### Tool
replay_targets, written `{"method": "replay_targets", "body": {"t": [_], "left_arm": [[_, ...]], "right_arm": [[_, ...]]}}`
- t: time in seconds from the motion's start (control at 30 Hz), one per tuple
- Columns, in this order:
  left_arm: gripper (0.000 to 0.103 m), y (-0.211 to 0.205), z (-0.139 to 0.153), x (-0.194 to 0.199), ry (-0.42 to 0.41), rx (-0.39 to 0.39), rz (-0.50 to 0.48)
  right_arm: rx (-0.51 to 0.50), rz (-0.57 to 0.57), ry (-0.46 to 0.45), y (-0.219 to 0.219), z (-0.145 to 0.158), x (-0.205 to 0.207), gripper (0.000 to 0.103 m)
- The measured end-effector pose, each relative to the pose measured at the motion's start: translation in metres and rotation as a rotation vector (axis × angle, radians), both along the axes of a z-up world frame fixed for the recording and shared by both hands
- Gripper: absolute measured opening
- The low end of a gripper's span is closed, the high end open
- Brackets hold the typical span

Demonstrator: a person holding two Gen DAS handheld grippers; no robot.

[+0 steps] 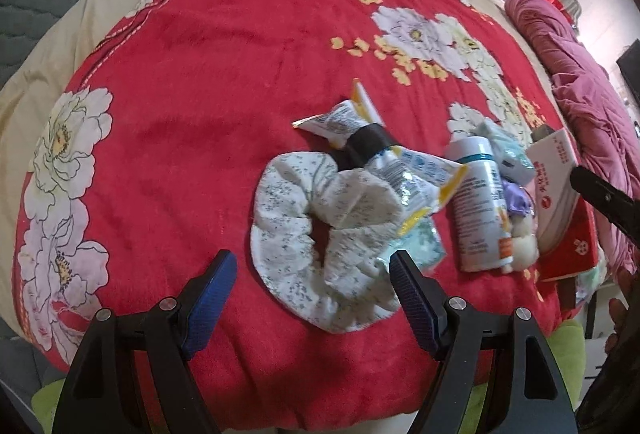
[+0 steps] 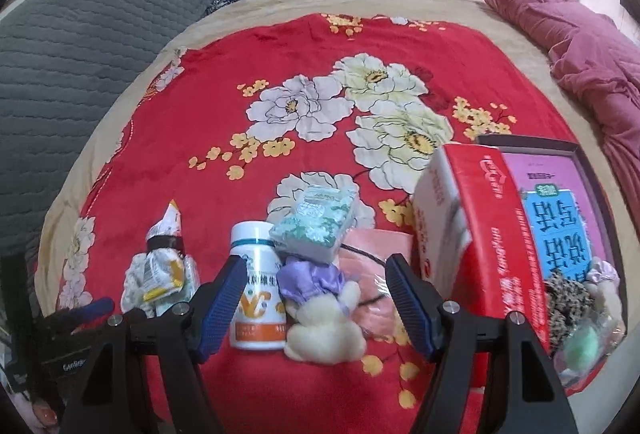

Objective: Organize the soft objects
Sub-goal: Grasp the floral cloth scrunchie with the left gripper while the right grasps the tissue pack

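My left tongs (image 1: 312, 274) hanging wide open, gripping nothing, framing near edge of white scrunchie (image 1: 320, 234) on red blanket (image 1: 180, 113). Crinkly packets (image 1: 400, 169) lying against scrunchie's far right edge; risking snagging them if I'm closing too deep. Right of that, my right tongs (image 2: 316, 286) gaping empty over vitamin bottle (image 2: 256, 298) and plush bunny (image 2: 324, 330), both touching; risking clamping hard bottle instead. Red box (image 2: 480, 234) standing far right.

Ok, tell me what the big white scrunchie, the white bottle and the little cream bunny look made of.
Scrunchie: thin woven cloth, matte, gathered into puffy folds. Bottle: likely plastic, smooth and slightly glossy, printed label. Bunny: fuzzy plush, with a shiny lilac, satin-like dress.
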State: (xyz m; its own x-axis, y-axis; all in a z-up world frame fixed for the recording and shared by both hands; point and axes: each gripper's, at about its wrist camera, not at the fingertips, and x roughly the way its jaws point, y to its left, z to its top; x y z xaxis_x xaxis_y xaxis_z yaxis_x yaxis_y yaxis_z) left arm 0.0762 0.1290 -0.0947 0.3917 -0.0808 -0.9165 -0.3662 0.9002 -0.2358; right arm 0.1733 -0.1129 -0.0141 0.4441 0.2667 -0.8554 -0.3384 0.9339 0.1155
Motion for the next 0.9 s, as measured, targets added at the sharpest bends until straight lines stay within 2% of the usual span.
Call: {"method": "replay_targets", "body": {"t": [0.4,0.77,0.83,0.9], "left_arm": [[0.08,0.014,-0.015,0.006,-0.004,-0.044,0.014],[0.08,0.019,-0.025,0.011,-0.016,-0.075,0.023],[0.08,0.02,-0.026,0.012,-0.019,-0.08,0.03],[0.077,0.021,-0.026,0.013,-0.02,-0.08,0.034]], "right_arm": [[-0.087,-0.083,0.047,0.029,-0.045,0.038,0.071],[-0.12,-0.14,0.096,0.038,-0.072,0.06,0.071],[-0.091,-0.153,0.11,0.035,-0.075,0.062,0.071],[-0.065,-0.153,0.119,0.032,-0.076,0.062,0.063]]}}
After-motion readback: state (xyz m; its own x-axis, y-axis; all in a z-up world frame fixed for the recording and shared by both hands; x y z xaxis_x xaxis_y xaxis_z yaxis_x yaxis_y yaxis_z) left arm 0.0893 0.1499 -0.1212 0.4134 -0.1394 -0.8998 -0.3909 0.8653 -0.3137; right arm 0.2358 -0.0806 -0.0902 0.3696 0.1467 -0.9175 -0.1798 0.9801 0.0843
